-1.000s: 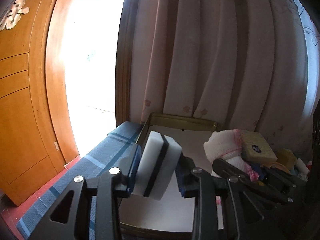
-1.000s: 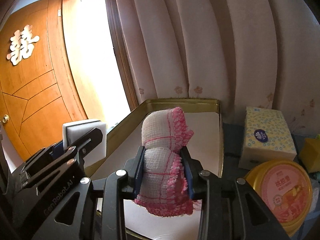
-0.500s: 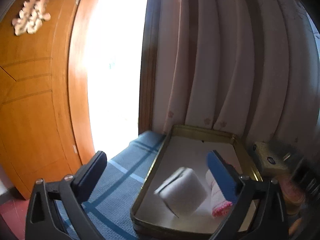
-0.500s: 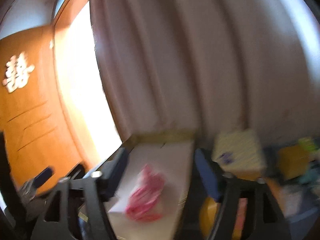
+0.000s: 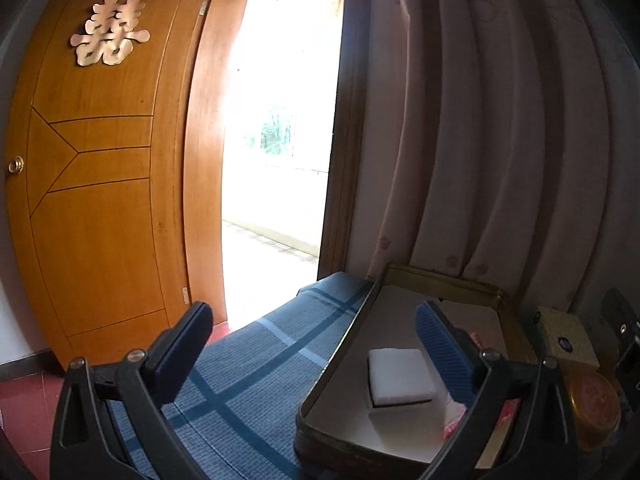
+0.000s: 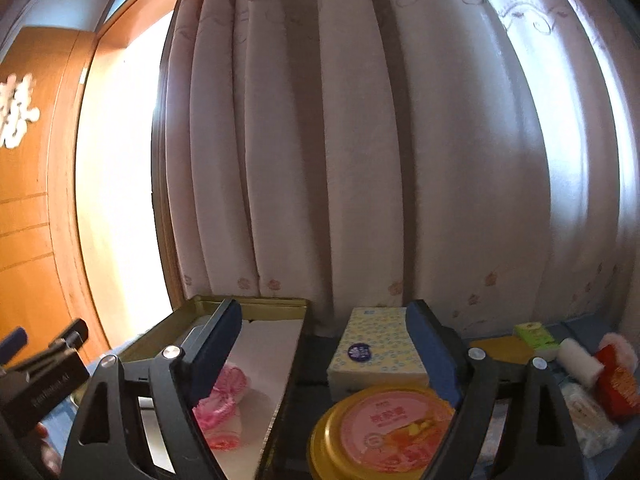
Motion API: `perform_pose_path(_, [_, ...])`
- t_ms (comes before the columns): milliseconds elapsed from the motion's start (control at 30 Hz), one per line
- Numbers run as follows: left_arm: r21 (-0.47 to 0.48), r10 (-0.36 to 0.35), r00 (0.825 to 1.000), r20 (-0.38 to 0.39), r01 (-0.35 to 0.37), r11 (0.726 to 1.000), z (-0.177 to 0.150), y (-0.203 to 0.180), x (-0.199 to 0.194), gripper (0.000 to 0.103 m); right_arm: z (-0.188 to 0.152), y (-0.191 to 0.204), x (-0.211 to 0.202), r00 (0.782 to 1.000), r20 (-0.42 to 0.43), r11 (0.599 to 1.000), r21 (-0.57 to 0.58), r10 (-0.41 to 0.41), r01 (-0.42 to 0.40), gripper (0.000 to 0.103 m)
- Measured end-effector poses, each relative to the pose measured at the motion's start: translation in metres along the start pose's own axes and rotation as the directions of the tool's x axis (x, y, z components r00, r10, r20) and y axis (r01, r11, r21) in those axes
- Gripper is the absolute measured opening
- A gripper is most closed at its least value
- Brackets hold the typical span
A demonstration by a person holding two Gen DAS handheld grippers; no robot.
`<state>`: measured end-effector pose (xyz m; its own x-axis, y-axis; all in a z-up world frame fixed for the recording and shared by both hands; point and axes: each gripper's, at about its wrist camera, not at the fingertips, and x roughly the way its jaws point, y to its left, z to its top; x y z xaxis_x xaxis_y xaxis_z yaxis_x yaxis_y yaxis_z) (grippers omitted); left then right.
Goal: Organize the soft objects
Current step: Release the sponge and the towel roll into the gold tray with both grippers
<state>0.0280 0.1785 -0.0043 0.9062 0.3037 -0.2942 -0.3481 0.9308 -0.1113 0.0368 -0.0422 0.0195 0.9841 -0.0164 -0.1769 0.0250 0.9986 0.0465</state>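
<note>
1. Since the earlier frame, the sponge [image 5: 401, 376] and the pink-edged cloth [image 6: 224, 402] have left the grippers and are now lying in the gold tray [image 5: 340, 364].
2. The left gripper [image 5: 316, 354] is standing released, its jaws having just been opening, with nothing pressed between them; the sponge is lying flat below its right finger.
3. The cloth is resting just right of the sponge.
4. The right gripper [image 6: 324, 354] is hanging released too, jaws having just been opening, above the tissue pack [image 6: 378, 350] and round tub [image 6: 390, 432] on the worktop [image 5: 240, 380].
</note>
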Motion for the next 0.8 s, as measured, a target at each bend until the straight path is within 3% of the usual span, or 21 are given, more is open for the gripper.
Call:
perform_pose_path(467, [0.072, -0.029, 1.0, -0.006, 0.029, 0.997, -0.004, -0.02, -0.01, 0.102, -0.009, -0.003, -0.007, 0.999, -0.029, 0.996, -0.084, -0.024, 0.021, 0.086])
perform_pose_path(800, [0.096, -0.075, 0.997, -0.005, 0.076, 0.993, -0.009, -0.038, -0.021, 0.102, -0.01, -0.03, -0.016, 0.998, -0.024, 0.997, -0.058, -0.06, 0.058, 0.086])
